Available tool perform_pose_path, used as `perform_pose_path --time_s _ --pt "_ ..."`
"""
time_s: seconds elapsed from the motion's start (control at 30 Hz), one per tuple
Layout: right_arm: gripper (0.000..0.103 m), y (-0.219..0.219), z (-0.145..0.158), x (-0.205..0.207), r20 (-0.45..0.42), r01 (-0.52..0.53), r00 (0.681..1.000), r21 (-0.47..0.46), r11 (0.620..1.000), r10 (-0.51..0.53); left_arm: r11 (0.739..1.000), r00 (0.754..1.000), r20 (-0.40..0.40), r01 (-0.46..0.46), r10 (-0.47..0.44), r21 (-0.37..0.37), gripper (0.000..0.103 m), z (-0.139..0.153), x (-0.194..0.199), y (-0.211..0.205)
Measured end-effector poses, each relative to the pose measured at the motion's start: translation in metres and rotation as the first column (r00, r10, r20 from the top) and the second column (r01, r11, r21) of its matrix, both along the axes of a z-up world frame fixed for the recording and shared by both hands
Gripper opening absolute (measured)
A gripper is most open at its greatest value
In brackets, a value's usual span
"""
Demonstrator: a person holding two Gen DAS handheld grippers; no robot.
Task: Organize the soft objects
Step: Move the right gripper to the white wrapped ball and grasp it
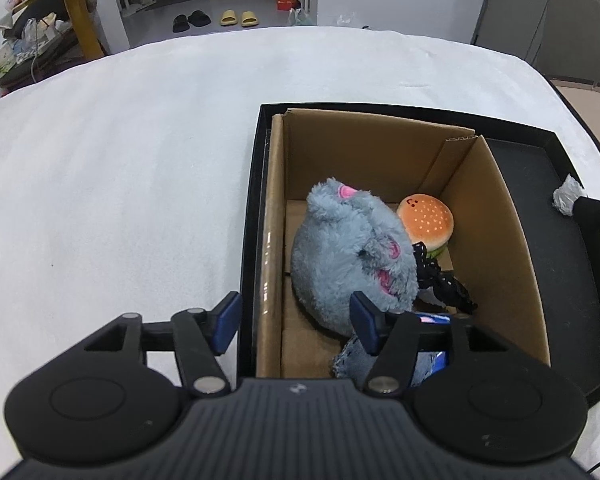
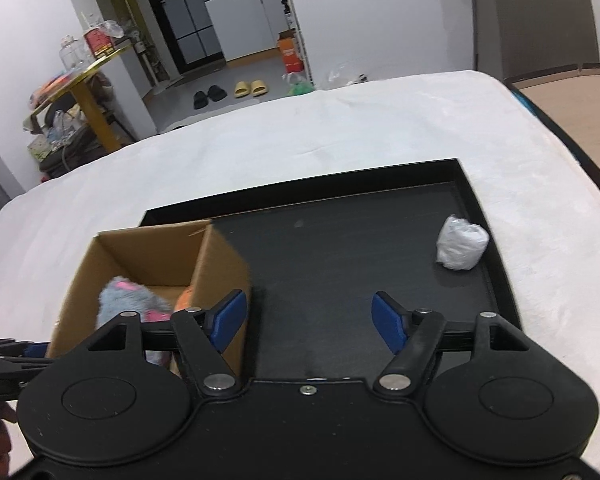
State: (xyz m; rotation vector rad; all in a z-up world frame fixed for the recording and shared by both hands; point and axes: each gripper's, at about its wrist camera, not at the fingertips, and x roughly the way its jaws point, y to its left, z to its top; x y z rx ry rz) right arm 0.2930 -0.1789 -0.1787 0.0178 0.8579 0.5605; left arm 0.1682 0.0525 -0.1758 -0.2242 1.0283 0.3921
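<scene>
While the grey plush and burger toy sit in the box, a white wad remains on the tray. Left tongs and right tongs spread, empty.

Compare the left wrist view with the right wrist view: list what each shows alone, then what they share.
Only the left wrist view shows the black dotted fabric and blue-white packet inside the brown cardboard box, and the open left gripper over its wall. Only the right wrist view shows the open right gripper above the black tray. Both show the grey plush toy, orange burger plush and crumpled white plastic wad.
</scene>
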Motion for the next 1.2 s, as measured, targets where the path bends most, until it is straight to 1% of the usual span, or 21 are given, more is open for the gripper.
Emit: perform_pose_path --time_s 0.1,0.17,0.53,0.73,0.97,1.2 --pt "0.075 -0.009 -0.004 0.007 0.016 0.026 1.0 0.004 1.0 -0.026 1.0 1.0 -0.006 -0.009 0.009 0.013 0.068 0.0 0.004 -0.004" --pt "0.077 -0.015 -0.006 0.012 0.029 0.045 0.999 0.006 0.999 -0.045 1.0 1.0 -0.008 -0.01 0.011 0.023 0.069 0.0 0.007 -0.006" --pt "0.078 -0.029 -0.023 0.04 0.108 0.086 0.991 -0.027 0.996 -0.083 0.996 0.998 -0.02 -0.056 0.058 0.068 0.07 -0.002 0.018 -0.013" --pt "0.078 -0.034 -0.031 0.056 0.146 0.096 0.985 -0.047 0.994 -0.088 0.995 0.998 -0.028 -0.054 0.056 0.087 0.07 -0.003 0.024 -0.02" --pt "0.077 -0.037 -0.04 0.076 0.174 0.085 0.982 -0.067 0.994 -0.072 0.993 0.998 -0.029 -0.051 0.055 0.109 0.07 -0.004 0.029 -0.024" --pt "0.069 -0.038 -0.05 0.09 0.158 0.069 0.986 -0.075 0.995 -0.056 0.992 0.998 -0.037 -0.049 0.054 0.116 0.073 -0.006 0.034 -0.025"
